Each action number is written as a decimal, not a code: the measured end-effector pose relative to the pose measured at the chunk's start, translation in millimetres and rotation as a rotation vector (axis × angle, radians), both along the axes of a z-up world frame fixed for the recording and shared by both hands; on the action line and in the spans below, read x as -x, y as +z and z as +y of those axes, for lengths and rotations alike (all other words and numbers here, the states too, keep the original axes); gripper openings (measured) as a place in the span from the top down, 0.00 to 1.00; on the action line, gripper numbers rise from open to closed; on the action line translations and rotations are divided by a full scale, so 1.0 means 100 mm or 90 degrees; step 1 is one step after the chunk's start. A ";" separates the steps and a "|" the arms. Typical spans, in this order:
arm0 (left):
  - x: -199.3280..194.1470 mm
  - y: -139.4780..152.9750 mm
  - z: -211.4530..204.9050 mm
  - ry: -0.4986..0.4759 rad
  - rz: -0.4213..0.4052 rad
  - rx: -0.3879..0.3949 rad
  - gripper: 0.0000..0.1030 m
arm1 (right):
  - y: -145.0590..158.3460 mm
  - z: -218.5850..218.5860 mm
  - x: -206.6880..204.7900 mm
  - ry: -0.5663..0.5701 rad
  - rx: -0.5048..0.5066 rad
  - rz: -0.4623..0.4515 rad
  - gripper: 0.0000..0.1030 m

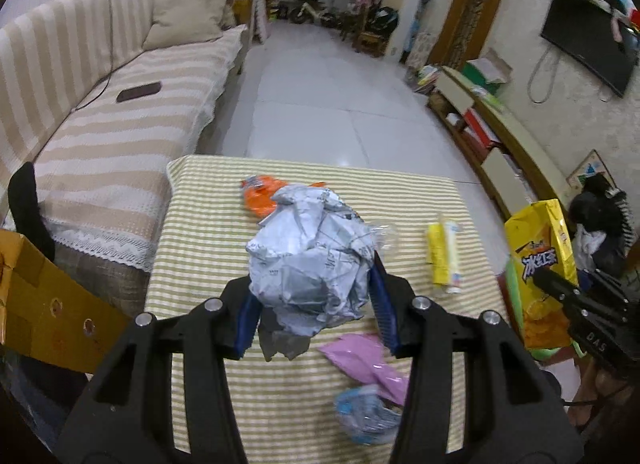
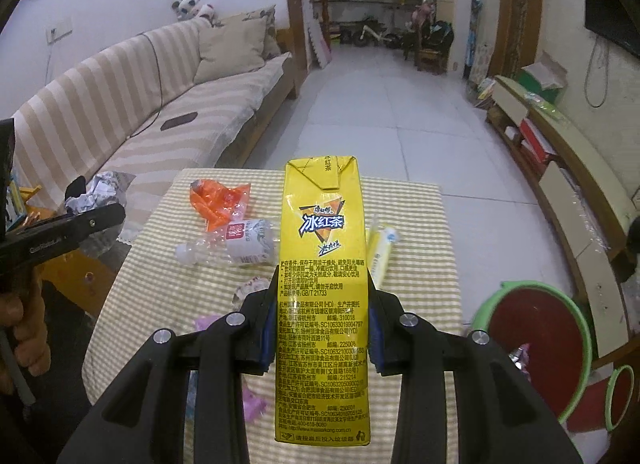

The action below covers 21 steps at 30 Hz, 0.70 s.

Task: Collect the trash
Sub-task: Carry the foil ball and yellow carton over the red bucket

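My left gripper (image 1: pixel 316 300) is shut on a crumpled grey-white wad of paper (image 1: pixel 308 256), held above the striped table (image 1: pixel 224 404). My right gripper (image 2: pixel 322 328) is shut on a tall yellow iced tea carton (image 2: pixel 322 284), which stands upright between the blue pads, also clear of the table. On the cloth lie an orange wrapper (image 2: pixel 218 199), a crushed clear bottle (image 2: pixel 236 244), a yellow packet (image 1: pixel 442 256), a pink wrapper (image 1: pixel 368 360) and a bluish plastic scrap (image 1: pixel 364 412).
A green basin with a red inside (image 2: pixel 536 340) sits on the floor right of the table. A cardboard box (image 1: pixel 40 304) stands at the left, by the striped sofa (image 1: pixel 120 135). A low TV cabinet (image 2: pixel 560 167) lines the right wall.
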<state>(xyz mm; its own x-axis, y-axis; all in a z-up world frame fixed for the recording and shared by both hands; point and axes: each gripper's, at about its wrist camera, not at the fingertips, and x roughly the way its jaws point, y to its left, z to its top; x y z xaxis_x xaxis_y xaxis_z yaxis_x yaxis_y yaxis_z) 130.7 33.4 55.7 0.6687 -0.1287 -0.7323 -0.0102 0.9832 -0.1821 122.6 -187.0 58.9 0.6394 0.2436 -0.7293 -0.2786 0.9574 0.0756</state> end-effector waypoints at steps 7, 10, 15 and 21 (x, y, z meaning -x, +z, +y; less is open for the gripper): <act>0.14 0.20 -0.33 -0.039 -0.022 -0.002 0.55 | 0.17 -0.21 0.26 -0.021 -0.006 -0.021 0.67; 0.18 0.26 -0.42 -0.049 -0.029 -0.008 0.55 | 0.22 -0.28 0.32 -0.028 -0.015 -0.030 0.67; 0.24 0.35 -0.62 -0.075 -0.034 -0.018 0.55 | 0.26 -0.43 0.35 -0.045 -0.025 -0.040 0.67; 0.24 0.37 -0.89 -0.110 -0.035 -0.028 0.55 | 0.28 -0.68 0.41 -0.070 -0.037 -0.042 0.67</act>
